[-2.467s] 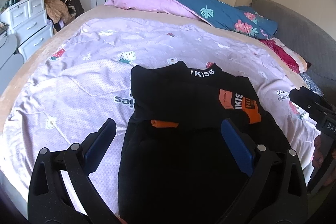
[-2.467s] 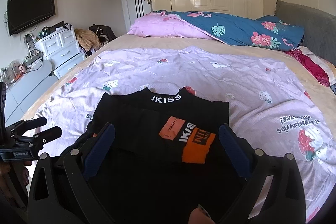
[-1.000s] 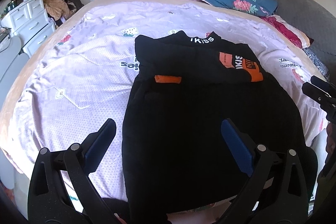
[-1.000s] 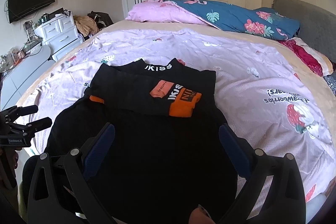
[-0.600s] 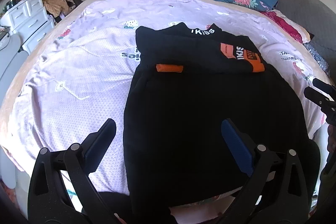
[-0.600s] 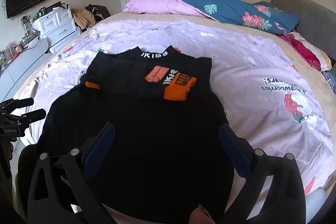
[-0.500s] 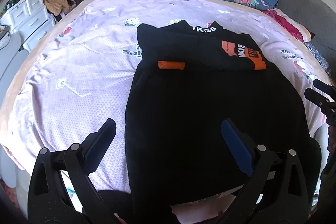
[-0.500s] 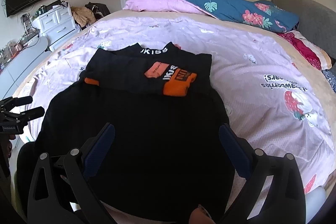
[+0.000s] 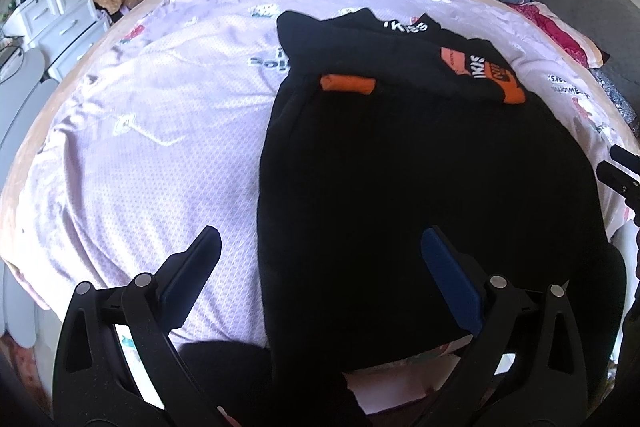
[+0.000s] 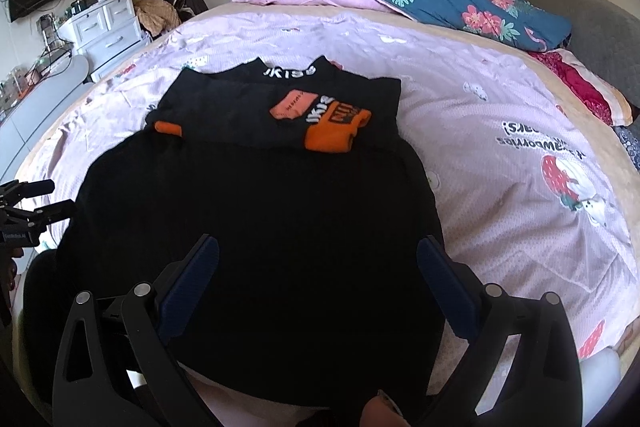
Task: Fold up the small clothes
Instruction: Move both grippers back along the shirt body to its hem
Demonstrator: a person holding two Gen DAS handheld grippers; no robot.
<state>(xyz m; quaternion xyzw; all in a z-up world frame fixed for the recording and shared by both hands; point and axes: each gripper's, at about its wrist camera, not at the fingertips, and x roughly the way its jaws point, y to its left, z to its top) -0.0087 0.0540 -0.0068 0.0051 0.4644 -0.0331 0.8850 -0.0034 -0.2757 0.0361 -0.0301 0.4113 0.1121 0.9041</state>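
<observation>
Left claw (image 9: 320, 267) and right claw (image 10: 318, 265), both spread empty, above the black garment's (image 10: 256, 211) near hem on the bed (image 10: 500, 155).

The black garment (image 10: 280, 195) carries white letters "IKISS" on its collar band (image 10: 289, 72), seen upside down in the right wrist view. Its orange sleeve patch (image 9: 486, 71) shows "IKIS" and then letters too small to read. The lilac bed cover (image 10: 500, 163) has upside-down dark print ending in "berries"; the rest is unclear.
</observation>
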